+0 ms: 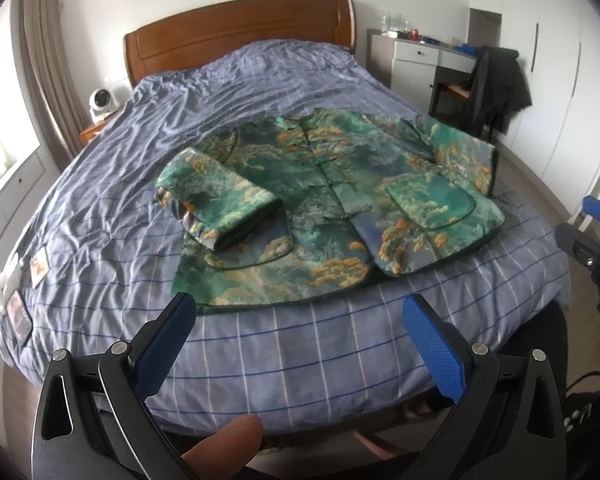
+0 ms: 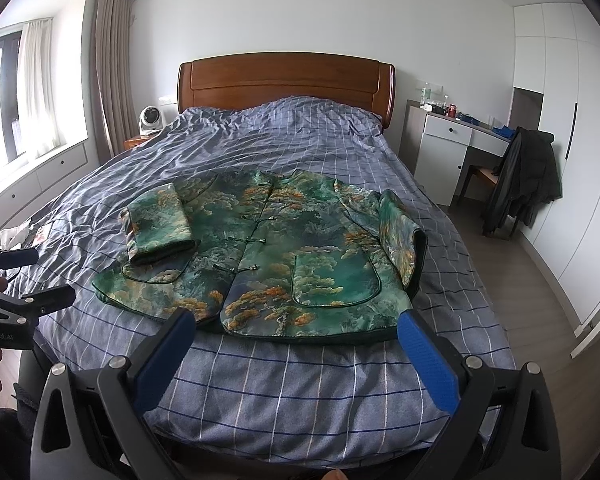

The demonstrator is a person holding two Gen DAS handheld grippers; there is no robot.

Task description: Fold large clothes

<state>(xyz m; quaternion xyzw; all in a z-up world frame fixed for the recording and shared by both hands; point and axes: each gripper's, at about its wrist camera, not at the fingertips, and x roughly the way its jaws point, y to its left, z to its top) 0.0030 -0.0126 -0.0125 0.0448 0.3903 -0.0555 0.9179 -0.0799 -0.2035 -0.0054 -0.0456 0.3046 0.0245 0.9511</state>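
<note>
Lying flat on the bed (image 2: 300,380), front side up: one green jacket (image 2: 284,248) with orange and blue landscape print and a row of knot buttons down its middle.

Left gripper (image 1: 300,320): jaws spread wide, nothing between them, held above the foot of the bed. Jacket hem sits just ahead of the jaw tips, not touching. A fingertip (image 1: 228,444) shows below the jaws in the left wrist view.

Right gripper (image 2: 296,334): jaws spread wide, nothing between them. Jacket hem lies just beyond the tips; the right-hand tip overlaps the hem's corner in the right wrist view, contact cannot be told.

Left sleeve (image 2: 160,224): folded inward, lying on top of the jacket body, ahead and left of the right gripper's jaws, its cuff pointing toward the hem.

Right sleeve (image 2: 400,236): lying along the jacket's right edge, ahead and right of the same jaws, dark lining showing at the cuff.

Bed cover: blue-grey checked, wrinkled.

Far beyond the jaws: wooden headboard (image 2: 286,80); white desk (image 2: 460,136) to the right, chair beside it draped with a dark coat (image 2: 528,176); small white fan (image 2: 152,118) left of the headboard.
</note>
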